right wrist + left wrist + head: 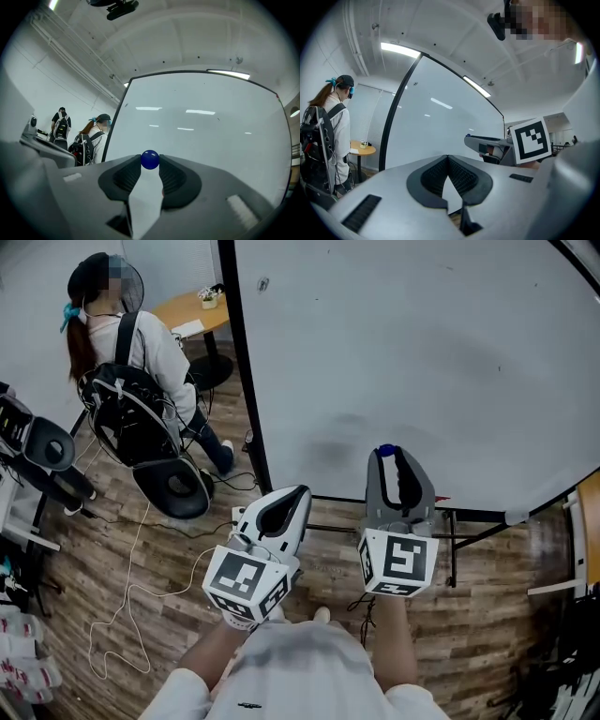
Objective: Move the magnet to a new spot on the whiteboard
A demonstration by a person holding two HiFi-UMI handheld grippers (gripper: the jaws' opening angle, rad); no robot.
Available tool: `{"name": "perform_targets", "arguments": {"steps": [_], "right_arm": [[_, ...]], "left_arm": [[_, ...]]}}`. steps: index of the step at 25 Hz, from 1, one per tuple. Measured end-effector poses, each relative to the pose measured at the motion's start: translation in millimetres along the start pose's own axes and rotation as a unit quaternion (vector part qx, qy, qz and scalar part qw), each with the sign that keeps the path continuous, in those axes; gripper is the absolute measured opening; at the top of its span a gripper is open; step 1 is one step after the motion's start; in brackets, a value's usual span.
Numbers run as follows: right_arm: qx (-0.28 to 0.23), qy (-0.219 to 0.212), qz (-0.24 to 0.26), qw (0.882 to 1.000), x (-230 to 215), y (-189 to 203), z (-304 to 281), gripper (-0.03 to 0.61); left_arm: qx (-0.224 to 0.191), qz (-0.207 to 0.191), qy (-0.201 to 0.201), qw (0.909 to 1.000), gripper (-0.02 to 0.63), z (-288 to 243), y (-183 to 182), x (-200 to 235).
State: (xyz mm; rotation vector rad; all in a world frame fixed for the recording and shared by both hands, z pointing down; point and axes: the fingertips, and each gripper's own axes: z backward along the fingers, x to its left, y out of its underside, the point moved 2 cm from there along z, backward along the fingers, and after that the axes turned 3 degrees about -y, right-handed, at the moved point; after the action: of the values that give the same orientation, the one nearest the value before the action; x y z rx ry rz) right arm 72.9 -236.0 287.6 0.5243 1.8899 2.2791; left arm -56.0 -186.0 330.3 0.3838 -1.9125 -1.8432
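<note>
A small blue round magnet sits pinched between the tips of my right gripper, which is shut on it. In the head view the magnet shows as a blue dot at the tip of the right gripper, close in front of the lower part of the whiteboard; whether it touches the board I cannot tell. My left gripper hangs lower and to the left, off the board. Its jaws meet at the tips with nothing between them.
The whiteboard has a black frame and stands on a wooden floor. A person with a backpack stands at the left beside a black chair and a round wooden table. White cable trails over the floor.
</note>
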Motion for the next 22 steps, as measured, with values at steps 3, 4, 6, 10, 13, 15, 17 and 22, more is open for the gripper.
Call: {"name": "perform_targets", "arguments": {"steps": [3, 4, 6, 10, 13, 15, 17, 22], "right_arm": [[0.005, -0.001, -0.006, 1.0, 3, 5, 6, 0.13], [0.007, -0.002, -0.006, 1.0, 3, 6, 7, 0.13], [0.008, -0.002, -0.004, 1.0, 1, 7, 9, 0.13], [0.006, -0.001, 0.005, 1.0, -7, 1, 14, 0.13], [0.005, -0.002, 0.019, 1.0, -13, -4, 12, 0.13], [0.002, -0.003, 0.028, 1.0, -16, -9, 10, 0.13], [-0.004, -0.001, 0.037, 0.999, -20, -16, 9, 0.13], [-0.014, 0.011, 0.059, 0.998, -36, -34, 2, 0.13]], "left_arm": [[0.001, 0.0, 0.003, 1.0, 0.006, 1, -1, -1], [0.001, 0.0, 0.004, 1.0, 0.006, 1, -1, -2], [0.001, -0.001, 0.007, 1.0, 0.006, 1, -1, -4], [0.001, -0.003, 0.012, 0.9999, 0.006, 1, -3, -9], [0.003, -0.004, 0.018, 0.9998, 0.006, -3, -3, -12], [0.004, -0.008, 0.021, 0.9997, 0.006, -5, -3, -13], [0.003, -0.01, 0.024, 0.9997, 0.006, -6, -5, -14], [0.0, -0.014, 0.033, 0.9994, 0.006, -14, -9, -20]]}}
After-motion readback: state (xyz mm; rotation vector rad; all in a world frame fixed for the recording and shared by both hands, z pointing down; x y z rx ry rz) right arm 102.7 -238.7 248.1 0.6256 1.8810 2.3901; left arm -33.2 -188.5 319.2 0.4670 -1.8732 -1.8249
